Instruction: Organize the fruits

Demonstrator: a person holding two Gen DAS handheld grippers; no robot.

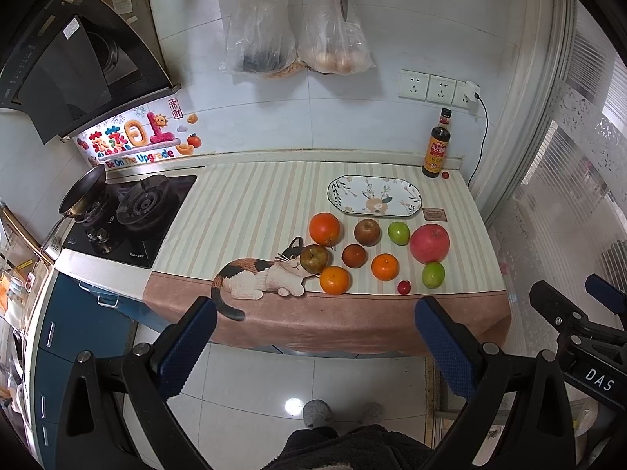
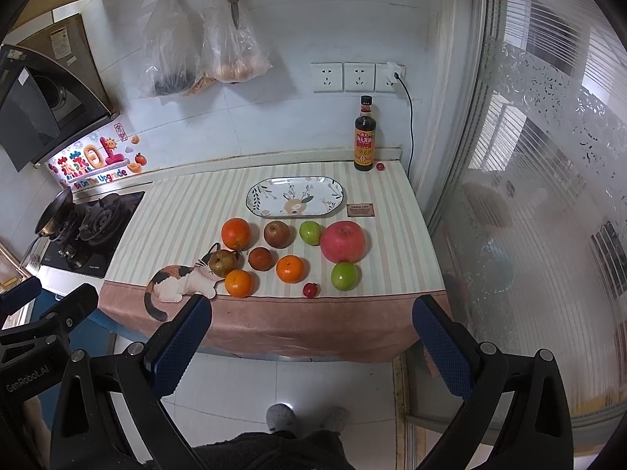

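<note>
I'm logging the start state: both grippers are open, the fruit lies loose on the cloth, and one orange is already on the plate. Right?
Not quite. The plate holds nothing; the right wrist view shows all three oranges on the cloth before it. The rest stands.

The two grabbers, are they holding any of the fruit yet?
No. The left gripper and the right gripper are both open and empty, back from the counter. All the fruit, like the big red apple, sits untouched.
</note>
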